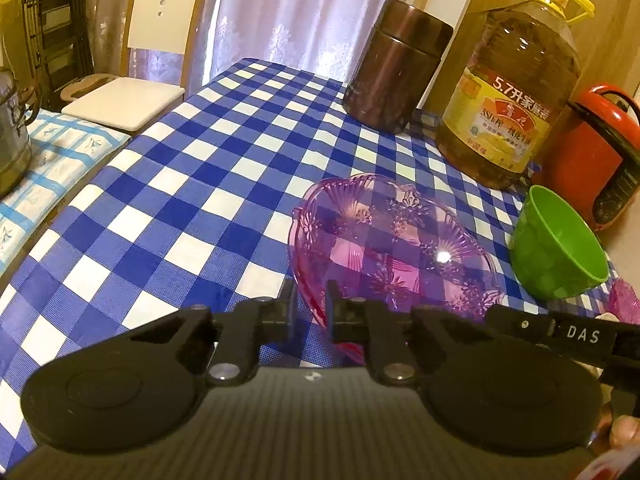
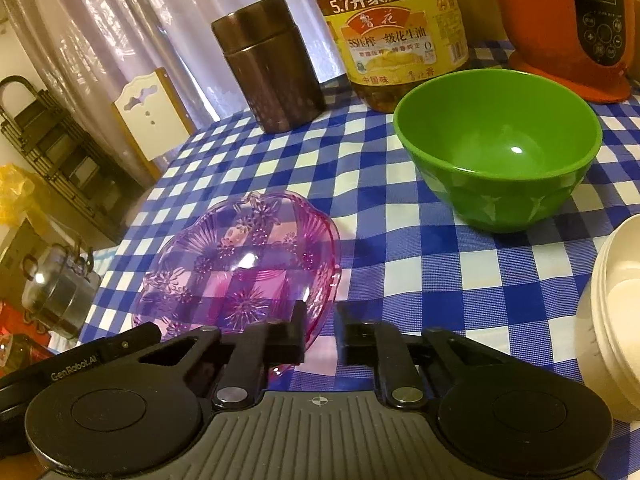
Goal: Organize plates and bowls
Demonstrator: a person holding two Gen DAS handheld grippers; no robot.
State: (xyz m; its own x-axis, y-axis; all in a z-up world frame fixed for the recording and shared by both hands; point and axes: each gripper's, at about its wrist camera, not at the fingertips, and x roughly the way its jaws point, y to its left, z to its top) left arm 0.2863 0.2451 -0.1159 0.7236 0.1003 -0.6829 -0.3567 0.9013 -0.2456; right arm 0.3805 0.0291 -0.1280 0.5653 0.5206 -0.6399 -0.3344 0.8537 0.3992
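A clear purple patterned dish (image 1: 392, 240) is tilted with its near rim between the fingers of my left gripper (image 1: 310, 308), which is shut on it. In the right wrist view the same dish (image 2: 240, 264) lies left of my right gripper (image 2: 322, 332), whose fingers stand a little apart at the dish's rim, empty. A green bowl (image 2: 496, 148) stands upright behind and right of it; it also shows in the left wrist view (image 1: 556, 244). White stacked bowls (image 2: 612, 308) sit at the right edge.
A blue-checked tablecloth (image 1: 192, 184) covers the table. At the back stand a brown canister (image 1: 394, 64), a large oil bottle (image 1: 508, 80) and a red rice cooker (image 1: 592, 152). A chair (image 1: 132, 80) and a metal pot (image 1: 12, 136) are left of the table.
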